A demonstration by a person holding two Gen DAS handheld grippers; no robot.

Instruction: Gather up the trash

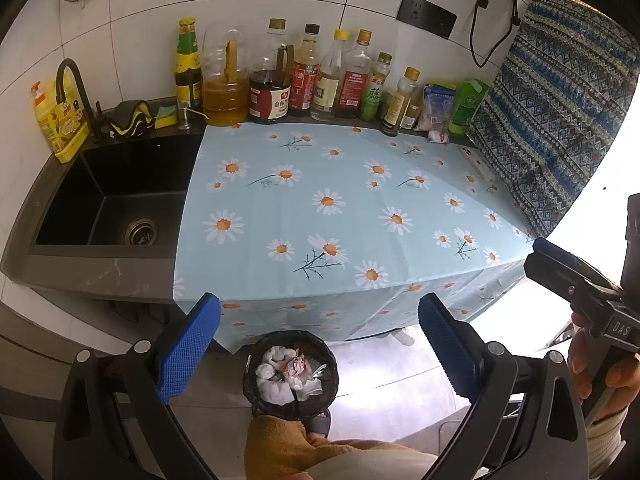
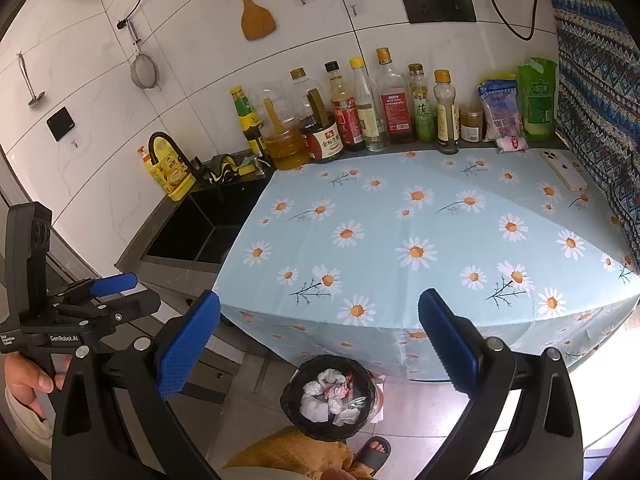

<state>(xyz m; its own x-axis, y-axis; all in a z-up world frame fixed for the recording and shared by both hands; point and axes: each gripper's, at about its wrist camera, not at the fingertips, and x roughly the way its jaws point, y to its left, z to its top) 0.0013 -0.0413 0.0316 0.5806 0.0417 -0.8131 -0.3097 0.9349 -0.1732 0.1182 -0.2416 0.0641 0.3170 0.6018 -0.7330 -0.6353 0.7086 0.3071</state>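
Observation:
A black-lined trash bin [image 1: 290,374] [image 2: 330,396] stands on the floor just in front of the counter, holding crumpled white tissues and a red-and-white wrapper. My left gripper [image 1: 320,344] is held above the bin, open, with nothing between its blue pads. My right gripper [image 2: 318,340] is also open and empty, above the counter's front edge; in the left wrist view it shows at the far right [image 1: 538,256]. The left gripper [image 2: 116,294] appears at the left of the right wrist view. A small white-and-red crumpled piece [image 1: 438,136] [image 2: 512,143] lies at the counter's back right.
The daisy-print cloth [image 1: 340,220] covers the counter. Several sauce and oil bottles [image 1: 304,76] line the back wall. A white phone [image 2: 564,170] lies at the right, a black sink [image 1: 120,200] at the left, a patterned curtain [image 1: 560,112] on the right. A slippered foot [image 2: 372,454] is beside the bin.

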